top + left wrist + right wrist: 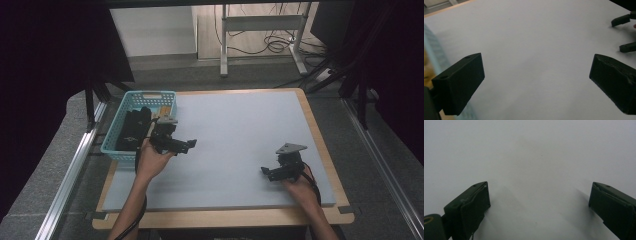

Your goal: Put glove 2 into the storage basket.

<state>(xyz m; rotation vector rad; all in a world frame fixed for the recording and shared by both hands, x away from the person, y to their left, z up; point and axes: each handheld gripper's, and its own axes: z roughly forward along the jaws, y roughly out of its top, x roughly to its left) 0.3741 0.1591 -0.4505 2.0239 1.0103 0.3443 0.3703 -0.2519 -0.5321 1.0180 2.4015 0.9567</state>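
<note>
My left gripper (189,145) hovers over the left part of the pale grey mat (240,125), just right of the blue basket (111,144), and points right. In the left gripper view its jaws stand wide apart with nothing between them, left gripper (536,82) open. My right gripper (266,173) rests low near the mat's front right, pointing left. In the right gripper view its jaws are spread over bare mat, right gripper (539,205) open. The right gripper's fingertips (621,21) show far off at the upper right of the left gripper view.
The blue basket holds dark folded items (131,131) and something tan at its back. The mat lies on a wooden board (320,145). Metal rails (70,180) run along both sides of the table. A white frame with cables (260,30) stands beyond the far edge.
</note>
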